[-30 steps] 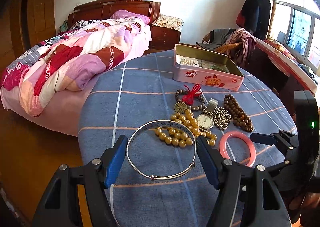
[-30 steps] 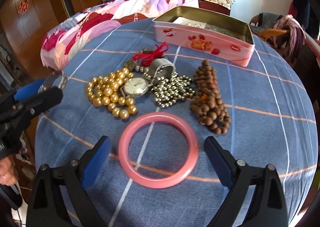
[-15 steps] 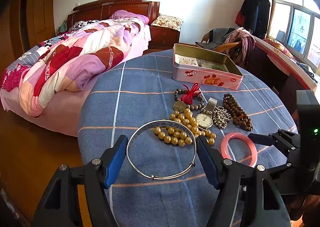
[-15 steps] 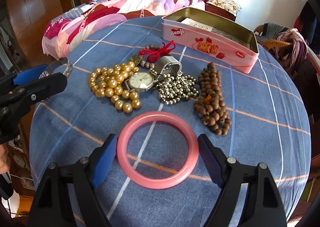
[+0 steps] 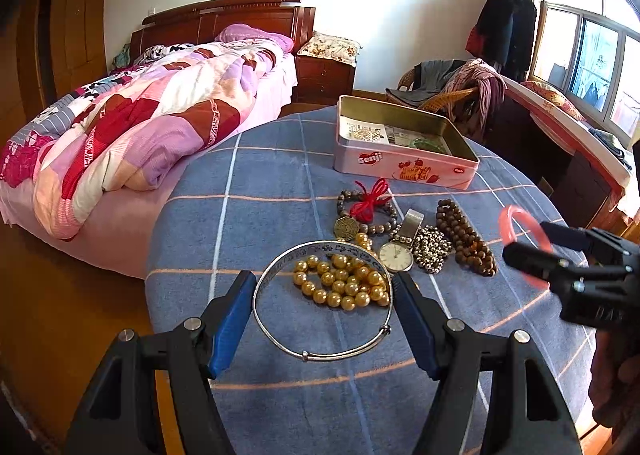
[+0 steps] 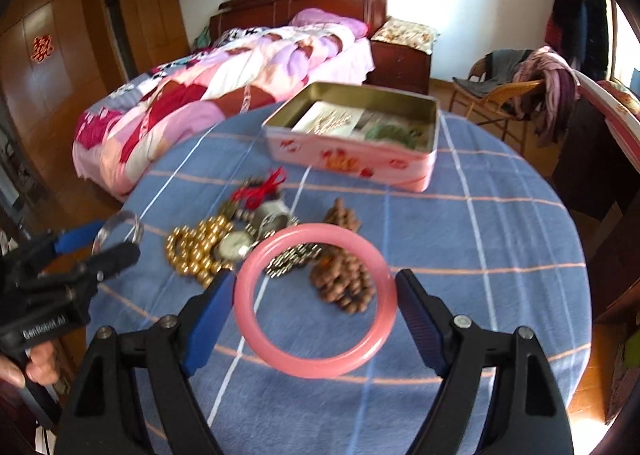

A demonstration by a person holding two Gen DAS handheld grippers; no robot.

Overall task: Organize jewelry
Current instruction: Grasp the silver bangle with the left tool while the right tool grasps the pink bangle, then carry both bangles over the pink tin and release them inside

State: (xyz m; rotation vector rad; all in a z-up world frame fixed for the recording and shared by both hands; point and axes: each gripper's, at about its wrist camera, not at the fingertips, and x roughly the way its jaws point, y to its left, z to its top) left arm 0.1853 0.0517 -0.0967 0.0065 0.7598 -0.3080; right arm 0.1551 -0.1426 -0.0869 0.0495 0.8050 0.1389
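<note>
My left gripper (image 5: 324, 295) is shut on a thin silver bangle (image 5: 288, 347) and holds it above the blue table. My right gripper (image 6: 316, 299) is shut on a pink bangle (image 6: 256, 331) lifted off the cloth; the pink bangle also shows in the left wrist view (image 5: 536, 229). Beyond lie gold beads (image 5: 340, 287), a watch (image 5: 396, 257), a silver bead chain (image 5: 432, 245), brown wooden beads (image 5: 464, 237) and a dark bead bracelet with red tassel (image 5: 368, 205). An open pink tin (image 5: 400, 167) stands at the back, with papers and a green item inside.
The round table has a blue checked cloth (image 5: 260, 183). A bed with a patchwork quilt (image 5: 140, 127) stands left of it. A wicker chair with clothes (image 5: 460, 87) and a window bench are at the right. The table edge drops off to the wooden floor.
My right gripper closed on the pink bangle and lifted it off the table. My left gripper, holding the silver bangle, rose and moved a little forward over the gold beads.
</note>
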